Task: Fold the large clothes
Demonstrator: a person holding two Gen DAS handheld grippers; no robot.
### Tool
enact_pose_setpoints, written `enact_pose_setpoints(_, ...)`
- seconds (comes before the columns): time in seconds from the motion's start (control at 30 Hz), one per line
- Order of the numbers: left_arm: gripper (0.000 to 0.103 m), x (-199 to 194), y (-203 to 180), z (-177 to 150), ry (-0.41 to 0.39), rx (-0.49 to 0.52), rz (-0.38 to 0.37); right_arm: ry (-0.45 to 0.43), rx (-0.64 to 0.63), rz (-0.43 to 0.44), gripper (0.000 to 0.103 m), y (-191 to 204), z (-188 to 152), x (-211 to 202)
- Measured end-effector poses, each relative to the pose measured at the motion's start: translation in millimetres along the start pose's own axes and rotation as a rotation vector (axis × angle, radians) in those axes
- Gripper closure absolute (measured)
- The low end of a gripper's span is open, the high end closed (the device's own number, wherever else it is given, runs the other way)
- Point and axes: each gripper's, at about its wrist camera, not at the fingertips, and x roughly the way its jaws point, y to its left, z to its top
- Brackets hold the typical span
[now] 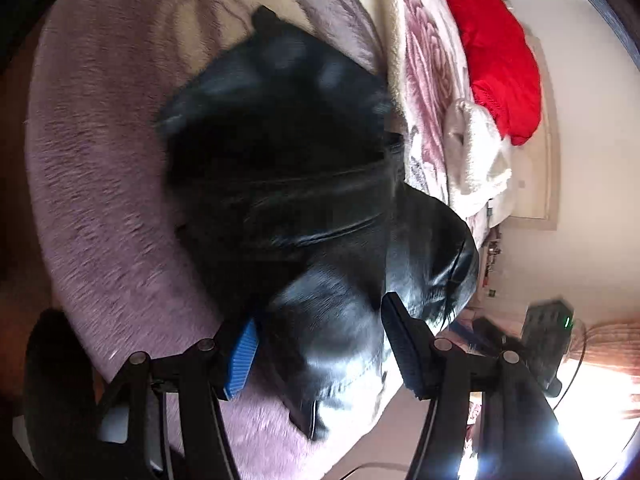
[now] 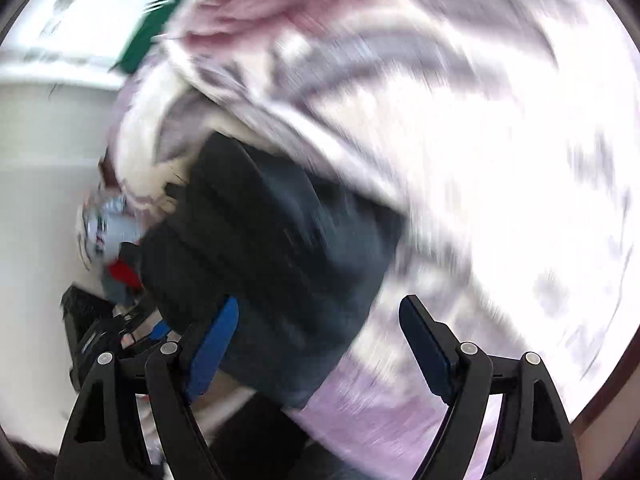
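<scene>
Item: black leather-like garment [image 1: 304,184], glossy, creased, lying in a bunched heap on a plush pink-and-cream floral blanket [image 1: 100,168], which serves as the reference surface. One seamed portion of the garment drapes past the blanket's near edge, toward the left gripper [image 1: 320,344]. Left gripper: black frame, blue ribbed pad on one finger, dark pad on the other; jaws spread wide, the garment's shiny lower fold lying in the gap between them; whether either pad touches the fabric cannot be told, and no clamping is visible. Right gripper [image 2: 320,340]: same build, jaws likewise spread wide, nothing pinched; in the right wrist view, which is heavily motion-blurred, the dark garment [image 2: 272,264] sits on the blanket [image 2: 500,200] just ahead of and partly between the fingers, nearer the blue-padded finger. Beyond the garment on the blanket: a crumpled white fleece cloth [image 1: 476,160], and farther back a red cushion or bundle [image 1: 500,60] against the pale wall. Off the blanket's edge, near the bright window light: a dark device with a small green indicator [image 1: 556,324]. In the right wrist view, a green flat object [image 2: 152,40] shows past the blanket's far edge; identity unclear from blur.
</scene>
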Motion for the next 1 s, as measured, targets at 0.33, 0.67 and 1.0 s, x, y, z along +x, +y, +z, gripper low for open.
enact_pose_setpoints(0.33,0.086,-29.7,54.3,-10.6,-0.14,-0.11,-0.082,0.104,-0.19,0.153,0.096,102.9,81.6,38.0)
enact_pose_setpoints(0.67,0.081,-31.6,49.3,1.5,-0.08,-0.095,-0.094,0.227,-0.123,-0.032,0.092,92.5,115.5,109.0)
enact_pose_setpoints(1.0,0.081,-33.1,48.7,-7.8,-0.088,-0.108,-0.094,0.203,-0.069,0.033,0.063,79.8,51.3,1.5)
